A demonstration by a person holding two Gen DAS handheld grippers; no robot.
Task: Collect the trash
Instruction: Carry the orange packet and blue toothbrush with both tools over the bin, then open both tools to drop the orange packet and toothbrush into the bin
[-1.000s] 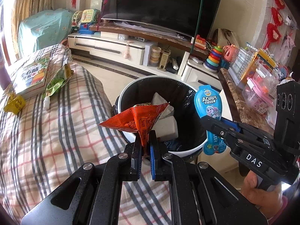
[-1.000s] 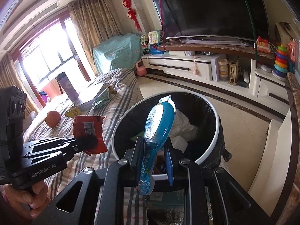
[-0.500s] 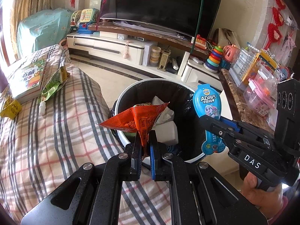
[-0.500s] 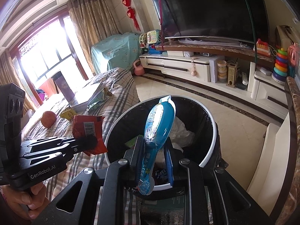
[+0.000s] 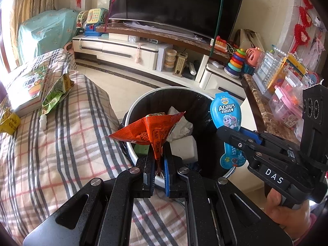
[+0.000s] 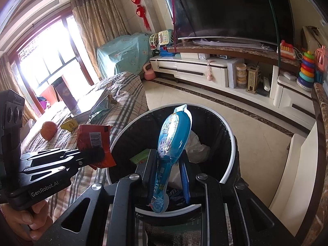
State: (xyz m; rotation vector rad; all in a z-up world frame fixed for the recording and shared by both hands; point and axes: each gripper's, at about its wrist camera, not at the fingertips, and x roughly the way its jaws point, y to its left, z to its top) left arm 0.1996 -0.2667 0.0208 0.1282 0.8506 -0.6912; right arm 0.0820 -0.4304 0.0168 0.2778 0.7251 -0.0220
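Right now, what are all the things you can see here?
Snack wrapper: one, orange, pinched in the left gripper over the bin.
Candy pack: one, blue, clamped in the right gripper over the bin.
Bin: one, white rim, black liner, beside the sofa, holding white paper.
Sofa cover: one, striped plaid, left of the bin.
Book: one, green and white, on the sofa.
Green packet: one, beside the book.
Yellow packet: one, on the sofa.
TV: one, black, on the stand.
Ring toy: one, rainbow, right of the stand.
Left gripper: black, shut.
Right gripper: black, shut.
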